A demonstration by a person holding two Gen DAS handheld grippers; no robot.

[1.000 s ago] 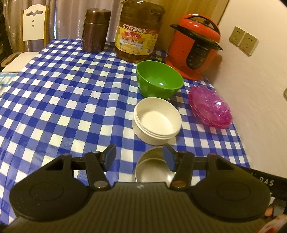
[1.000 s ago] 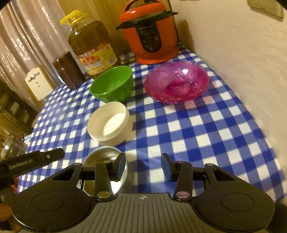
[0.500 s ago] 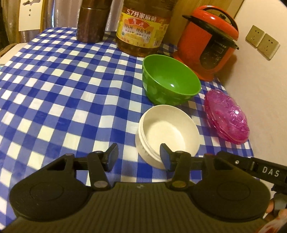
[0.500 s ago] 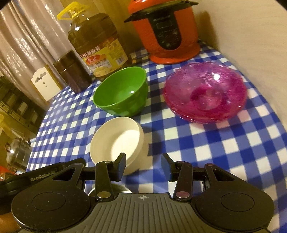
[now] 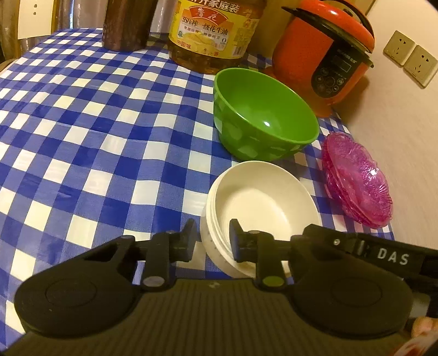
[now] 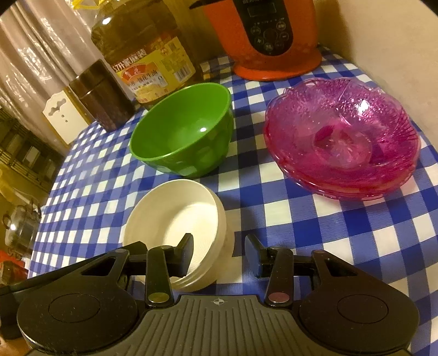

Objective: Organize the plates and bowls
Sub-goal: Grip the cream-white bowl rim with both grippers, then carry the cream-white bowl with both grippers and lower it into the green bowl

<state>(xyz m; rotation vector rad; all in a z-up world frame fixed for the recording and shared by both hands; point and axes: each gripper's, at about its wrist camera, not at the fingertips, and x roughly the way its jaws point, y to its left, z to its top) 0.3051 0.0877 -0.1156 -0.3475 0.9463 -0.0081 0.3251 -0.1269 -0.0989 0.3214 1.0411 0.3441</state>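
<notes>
Two jaws closing astride white bowl rim, apparently unclamped; checked tablecloth, beige wall.

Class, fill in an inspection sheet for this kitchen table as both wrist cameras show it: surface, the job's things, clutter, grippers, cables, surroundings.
Surface: blue-and-white checked tablecloth, wrinkled.
Job's things: white bowls, nested, nearest; green bowl upright behind them; pink glass dishes, stacked, near the wall.
Clutter: oil jug, dark canister and red pressure cooker along the far edge.
Grippers: left gripper closing, the white bowls' rim between its fingers; right gripper closing, one finger inside the opposite rim, contact unclear.
Cables: nothing seen.
Surroundings: wall sockets, curtain, white chair back.
</notes>
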